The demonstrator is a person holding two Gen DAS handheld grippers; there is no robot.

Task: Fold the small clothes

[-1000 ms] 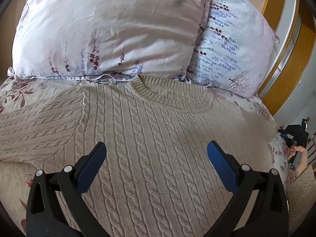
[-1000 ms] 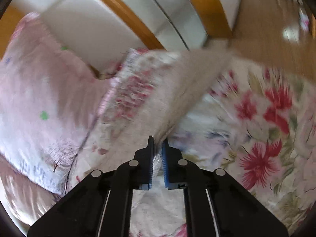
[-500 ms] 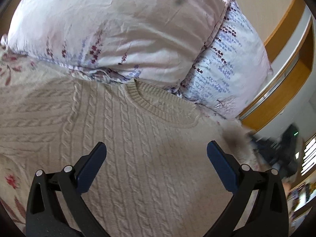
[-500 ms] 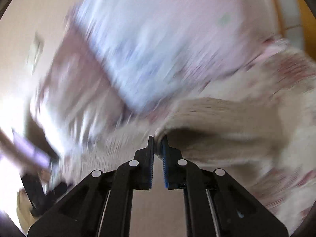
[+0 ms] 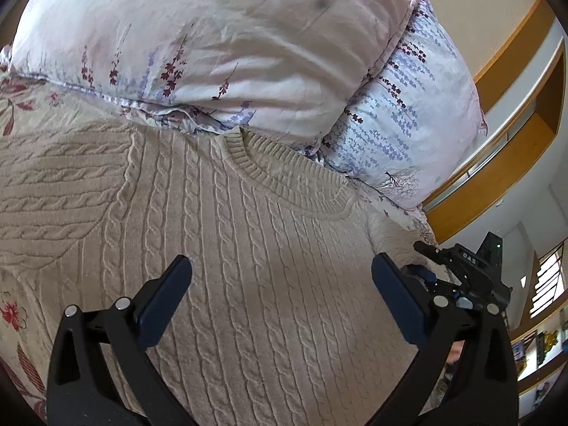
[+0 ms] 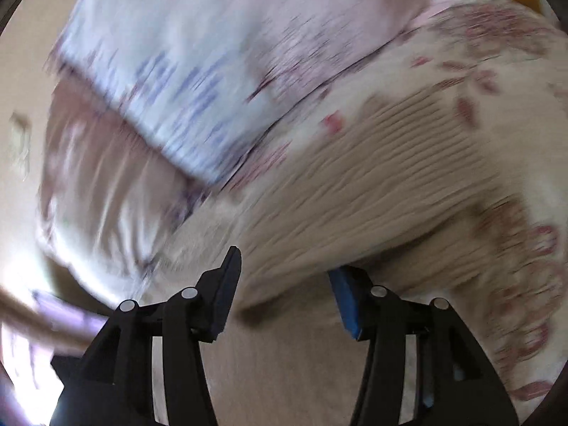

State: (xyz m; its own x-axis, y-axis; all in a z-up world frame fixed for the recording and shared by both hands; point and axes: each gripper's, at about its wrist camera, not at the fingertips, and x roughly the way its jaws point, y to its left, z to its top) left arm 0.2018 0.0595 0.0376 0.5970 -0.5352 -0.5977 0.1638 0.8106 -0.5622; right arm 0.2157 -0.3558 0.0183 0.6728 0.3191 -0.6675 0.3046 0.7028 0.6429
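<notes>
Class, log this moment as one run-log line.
stage: sleeve fold | left claw: open above sweater | right claw: just opening, sleeve between, ungripped

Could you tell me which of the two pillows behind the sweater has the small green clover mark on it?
It is the larger pinkish pillow, above the sweater's left half. The other pillow, tucked behind it at right, is bluish-white with rows of purple sprigs and no green mark.

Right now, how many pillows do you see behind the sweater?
2. A pink floral pillow lies behind the sweater's collar; a lavender-print pillow sits beside it on the right, partly beneath it. Others may be hidden.
</notes>
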